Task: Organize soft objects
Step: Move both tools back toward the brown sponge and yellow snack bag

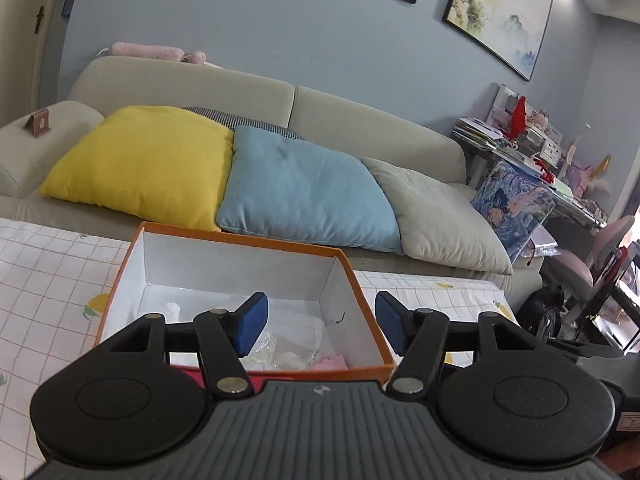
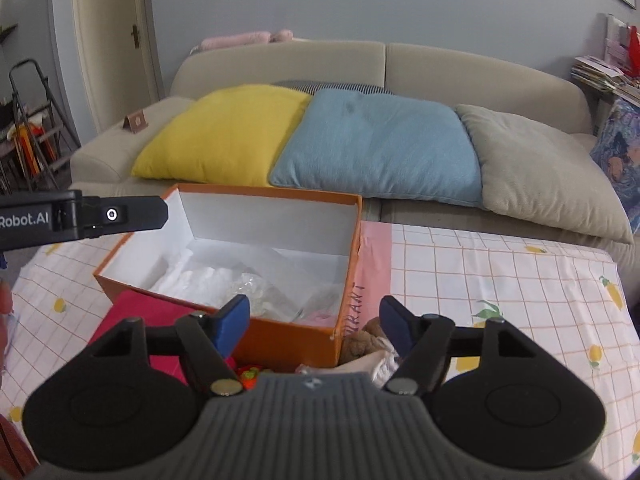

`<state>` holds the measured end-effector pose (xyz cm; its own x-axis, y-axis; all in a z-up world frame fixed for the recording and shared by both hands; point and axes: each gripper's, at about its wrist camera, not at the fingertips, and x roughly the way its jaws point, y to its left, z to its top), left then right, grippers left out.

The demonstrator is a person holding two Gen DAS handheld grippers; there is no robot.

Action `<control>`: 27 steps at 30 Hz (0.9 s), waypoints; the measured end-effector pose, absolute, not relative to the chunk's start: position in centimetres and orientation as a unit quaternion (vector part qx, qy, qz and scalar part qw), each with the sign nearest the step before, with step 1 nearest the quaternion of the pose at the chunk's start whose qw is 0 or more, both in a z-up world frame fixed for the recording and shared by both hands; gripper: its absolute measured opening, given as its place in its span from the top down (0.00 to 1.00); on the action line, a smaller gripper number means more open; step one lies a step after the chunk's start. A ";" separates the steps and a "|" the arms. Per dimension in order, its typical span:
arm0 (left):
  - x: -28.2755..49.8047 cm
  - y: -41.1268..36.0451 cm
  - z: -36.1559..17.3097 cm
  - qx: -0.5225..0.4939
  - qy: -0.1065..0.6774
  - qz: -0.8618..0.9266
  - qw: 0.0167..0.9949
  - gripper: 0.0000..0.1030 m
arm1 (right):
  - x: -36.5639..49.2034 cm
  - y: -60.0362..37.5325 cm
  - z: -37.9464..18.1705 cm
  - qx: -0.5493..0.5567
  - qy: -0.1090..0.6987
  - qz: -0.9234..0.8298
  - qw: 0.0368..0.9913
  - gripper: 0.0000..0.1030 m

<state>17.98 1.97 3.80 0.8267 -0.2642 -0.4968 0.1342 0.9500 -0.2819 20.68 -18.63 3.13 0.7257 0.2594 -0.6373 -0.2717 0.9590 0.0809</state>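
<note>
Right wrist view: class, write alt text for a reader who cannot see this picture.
The right gripper, open and empty, hovers over an orange box holding white and clear soft items, on a lemon-print cloth. Beyond it, a beige sofa carries yellow, blue and grey cushions. The left gripper enters from the left.

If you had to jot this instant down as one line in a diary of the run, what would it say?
left gripper: open, empty | right gripper: open, empty | orange box: on checked cloth, white and pink soft items inside | brown plush: outside box
</note>
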 end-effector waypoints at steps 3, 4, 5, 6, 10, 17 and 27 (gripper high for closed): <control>16.7 1.6 3.6 -0.113 0.281 -0.117 0.946 0.28 | 18.4 -19.1 2.7 0.008 0.341 0.135 0.930 0.28; 16.4 1.5 3.5 -0.114 0.284 -0.118 0.945 0.27 | 17.6 -19.3 2.5 0.015 0.345 0.134 0.929 0.28; 16.1 1.5 3.3 -0.116 0.287 -0.118 0.944 0.26 | 16.9 -19.5 2.2 0.023 0.349 0.132 0.927 0.28; 15.5 1.5 3.1 -0.119 0.290 -0.117 0.942 0.25 | 16.2 -19.8 1.9 0.032 0.354 0.130 0.926 0.28; 13.4 1.5 2.2 -0.119 0.303 -0.127 0.937 0.24 | 13.5 -20.7 0.6 0.059 0.368 0.119 0.920 0.28; 9.0 1.6 0.4 -0.143 0.351 -0.123 0.917 0.24 | 9.7 -22.0 -1.7 0.085 0.400 0.089 0.908 0.28; 5.9 3.5 -4.5 -0.181 0.464 -0.097 0.861 0.26 | 6.9 -20.5 -5.9 0.040 0.475 0.110 0.872 0.24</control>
<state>5.92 3.53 -4.54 0.5501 -0.3363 -0.7644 -0.0004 0.9152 -0.4029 6.88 -20.49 -5.95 0.5253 0.2300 -0.8192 -0.1532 0.9726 0.1748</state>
